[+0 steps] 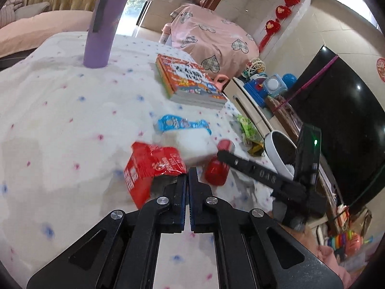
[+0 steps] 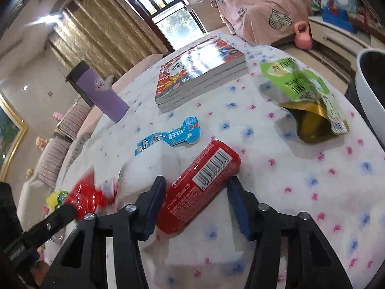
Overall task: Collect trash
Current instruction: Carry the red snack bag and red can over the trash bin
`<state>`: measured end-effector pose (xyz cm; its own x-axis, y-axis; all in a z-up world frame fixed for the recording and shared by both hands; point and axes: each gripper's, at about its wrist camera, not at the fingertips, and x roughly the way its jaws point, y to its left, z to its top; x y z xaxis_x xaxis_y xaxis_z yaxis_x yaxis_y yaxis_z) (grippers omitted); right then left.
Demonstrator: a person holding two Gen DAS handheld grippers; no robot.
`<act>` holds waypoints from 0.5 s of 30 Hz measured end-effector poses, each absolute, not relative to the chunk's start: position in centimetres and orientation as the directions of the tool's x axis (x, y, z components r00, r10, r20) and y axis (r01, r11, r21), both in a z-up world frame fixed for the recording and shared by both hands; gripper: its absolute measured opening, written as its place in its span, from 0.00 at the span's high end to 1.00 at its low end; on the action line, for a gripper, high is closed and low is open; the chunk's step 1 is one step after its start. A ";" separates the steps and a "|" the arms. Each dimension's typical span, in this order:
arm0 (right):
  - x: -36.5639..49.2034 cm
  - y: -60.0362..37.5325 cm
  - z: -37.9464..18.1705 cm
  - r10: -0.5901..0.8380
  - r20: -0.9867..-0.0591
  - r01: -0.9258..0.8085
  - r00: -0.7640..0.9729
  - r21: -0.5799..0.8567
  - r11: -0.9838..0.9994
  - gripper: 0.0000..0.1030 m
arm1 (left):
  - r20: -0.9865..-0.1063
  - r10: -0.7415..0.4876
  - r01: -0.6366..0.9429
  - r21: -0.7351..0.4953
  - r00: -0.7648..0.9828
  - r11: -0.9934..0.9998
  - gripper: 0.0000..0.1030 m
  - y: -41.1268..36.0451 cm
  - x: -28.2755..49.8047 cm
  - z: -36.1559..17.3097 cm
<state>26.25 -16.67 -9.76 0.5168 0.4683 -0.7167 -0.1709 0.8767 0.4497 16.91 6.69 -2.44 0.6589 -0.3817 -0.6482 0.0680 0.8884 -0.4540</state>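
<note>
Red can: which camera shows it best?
The right wrist view: the red can lies large between the right gripper's fingers, barcode readable. The left wrist view shows it small, partly behind a black finger.

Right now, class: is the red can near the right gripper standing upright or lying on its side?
Lying on its side. The red can rests lengthwise on the dotted cloth, its barcode facing up, between the right gripper's fingers.
</note>
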 end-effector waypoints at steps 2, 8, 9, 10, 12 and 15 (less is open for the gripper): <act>26.2 -16.5 -9.3 0.457 -0.719 -0.180 0.523 0.431 0.884 0.64 | -0.643 -0.423 0.086 -0.486 0.639 0.869 0.99 6.7 16.5 -2.6; 25.0 -16.6 -7.4 0.404 -0.744 -0.231 0.532 0.331 0.915 0.99 | -0.665 -0.407 0.080 -0.464 0.627 0.882 0.99 6.2 15.7 -3.4; 25.1 -16.5 -7.7 0.409 -0.758 -0.237 0.508 0.333 0.913 0.97 | -0.671 -0.405 0.065 -0.471 0.622 0.880 0.99 6.3 15.7 -3.9; 25.2 -16.7 -7.8 0.417 -0.755 -0.229 0.506 0.349 0.909 0.92 | -0.672 -0.407 0.057 -0.478 0.618 0.877 0.99 6.4 15.6 -4.3; 25.3 -17.2 -8.1 0.448 -0.741 -0.201 0.500 0.404 0.892 0.81 | -0.680 -0.399 0.041 -0.479 0.615 0.877 0.98 6.6 15.3 -4.8; 25.2 -17.1 -8.2 0.486 -0.722 -0.194 0.492 0.453 0.870 0.66 | -0.682 -0.397 0.032 -0.482 0.614 0.876 0.99 7.0 15.0 -5.2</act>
